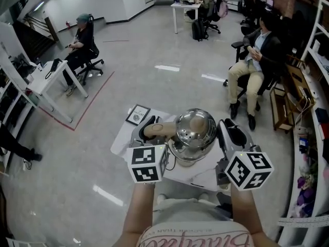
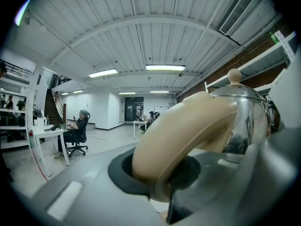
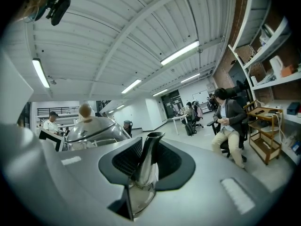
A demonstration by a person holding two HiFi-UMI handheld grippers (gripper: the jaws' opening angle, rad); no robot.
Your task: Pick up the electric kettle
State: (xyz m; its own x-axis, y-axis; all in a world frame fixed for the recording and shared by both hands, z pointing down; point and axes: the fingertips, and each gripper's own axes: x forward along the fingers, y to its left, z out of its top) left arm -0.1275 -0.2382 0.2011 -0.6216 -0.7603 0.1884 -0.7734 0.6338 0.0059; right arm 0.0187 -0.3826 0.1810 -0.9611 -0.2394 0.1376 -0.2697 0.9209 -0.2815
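Floor [image 1: 154,60], pale and glossy, fills most of the head view. Desk [image 1: 51,81] stands at left with a seated person [image 1: 81,42] beside it. A second seated person [image 1: 257,60] is at right, near the shelves [image 1: 318,55].

Table [image 1: 121,140], small and white, lies directly below the camera. A framed picture [image 1: 138,115] lies flat on its far corner.

Kettle [image 1: 195,130], steel and dome-shaped, is held over the table between the two grippers. From above it is not clear how far it stands off the surface. In the left gripper view its body [image 2: 247,117] sits at right; in the right gripper view it [image 3: 94,131] sits at left.

Left gripper [image 1: 146,130] comes in level from the kettle's left, and its marker cube [image 1: 148,163] faces the camera. Its jaws are clamped on the handle [image 2: 188,126], a thick beige arch seated in the dark pads [image 2: 188,173].

Right gripper [image 1: 226,133] comes in from the kettle's right, also with a marker cube [image 1: 249,170]. Its jaws are clamped on the spout [image 3: 146,159], a narrow steel beak that stands upright between the ribbed pads [image 3: 124,159].

Knob [image 2: 233,75], small, round and beige, tops the lid. It also shows in the right gripper view [image 3: 85,110].
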